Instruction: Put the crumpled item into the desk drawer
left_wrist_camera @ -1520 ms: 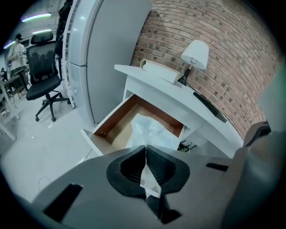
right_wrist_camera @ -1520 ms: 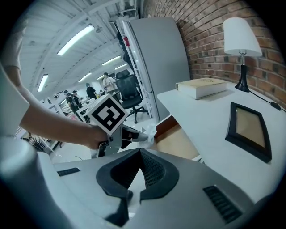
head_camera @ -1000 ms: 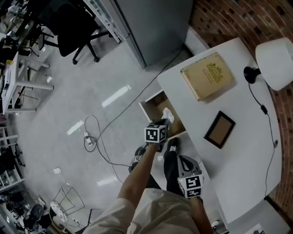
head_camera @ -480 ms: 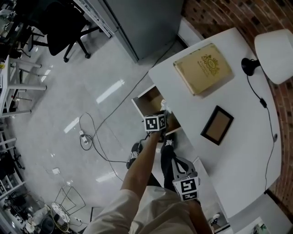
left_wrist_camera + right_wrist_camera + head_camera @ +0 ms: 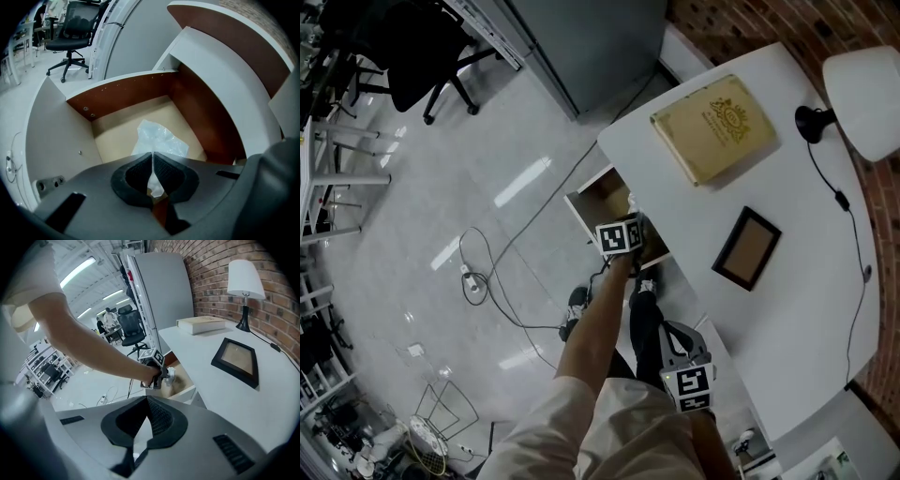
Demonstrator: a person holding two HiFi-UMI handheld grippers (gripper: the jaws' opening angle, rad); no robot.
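The desk drawer (image 5: 592, 200) stands pulled out, its pale bottom bare in the left gripper view. My left gripper (image 5: 632, 217) hangs over the drawer's near end, shut on the crumpled item (image 5: 158, 139), a translucent white wad that sticks out past the tips above the drawer (image 5: 123, 91) floor. In the right gripper view the left gripper (image 5: 163, 374) and the crumpled item (image 5: 170, 375) show at the drawer (image 5: 183, 376). My right gripper (image 5: 673, 335) is held back by my body beside the desk edge. The right gripper (image 5: 148, 409) has its jaws together with nothing between them.
On the white desk (image 5: 806, 309) lie a tan book (image 5: 712, 128) and a dark picture frame (image 5: 747, 247); a white lamp (image 5: 862, 89) stands at the far right. A grey cabinet (image 5: 581, 37) is beyond the drawer. A cable coil (image 5: 478, 281) lies on the floor.
My left gripper has crept a little forward over the drawer with the crumpled item still in it. The right gripper has stayed where it was.
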